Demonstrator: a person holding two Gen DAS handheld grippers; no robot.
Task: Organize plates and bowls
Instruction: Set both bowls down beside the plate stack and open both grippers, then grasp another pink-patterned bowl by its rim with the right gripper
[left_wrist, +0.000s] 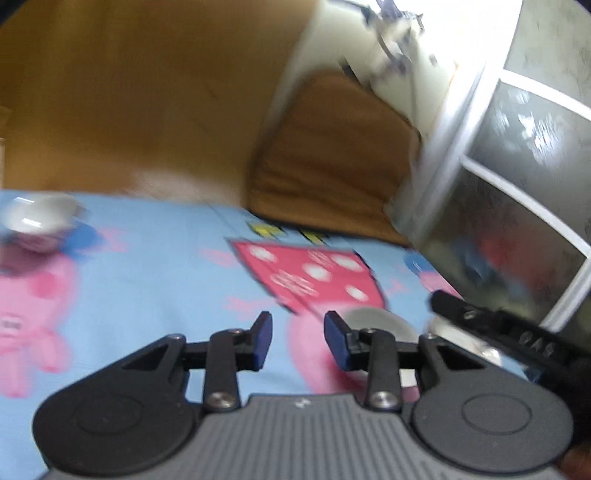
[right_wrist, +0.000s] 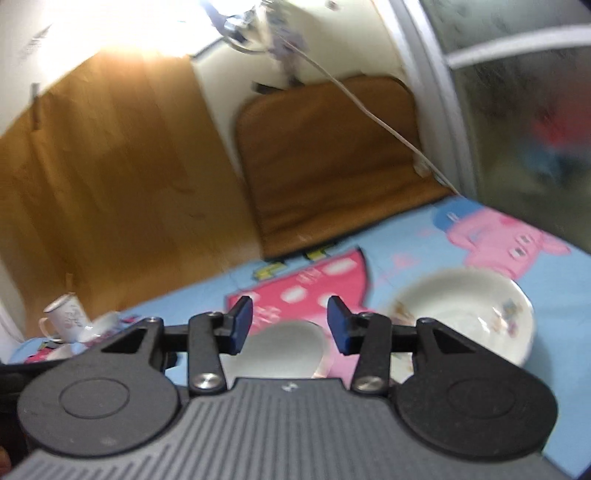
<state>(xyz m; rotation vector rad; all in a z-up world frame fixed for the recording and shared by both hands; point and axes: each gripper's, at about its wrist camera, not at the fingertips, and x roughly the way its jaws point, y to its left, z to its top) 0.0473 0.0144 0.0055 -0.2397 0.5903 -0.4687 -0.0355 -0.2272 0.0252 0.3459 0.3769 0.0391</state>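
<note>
Both views are blurred. My left gripper (left_wrist: 297, 332) is open and empty above a blue cartoon-print cloth (left_wrist: 147, 266). A white dish (left_wrist: 380, 325) lies just right of its right finger, partly hidden. A white cup or bowl (left_wrist: 37, 218) sits at the far left. My right gripper (right_wrist: 290, 321) is open and empty. A small white bowl (right_wrist: 284, 347) lies below and between its fingers. A larger white bowl with printed figures (right_wrist: 469, 314) sits to the right. A white mug (right_wrist: 66, 317) stands with other dishes at the far left.
The other gripper's black arm (left_wrist: 509, 332) crosses the left wrist view at lower right. A brown cushion (right_wrist: 332, 158) leans at the cloth's far edge. A wooden panel (right_wrist: 110, 177) is on the left. A frosted glass door (right_wrist: 517, 110) stands at the right. A white cable (right_wrist: 376, 122) hangs across the cushion.
</note>
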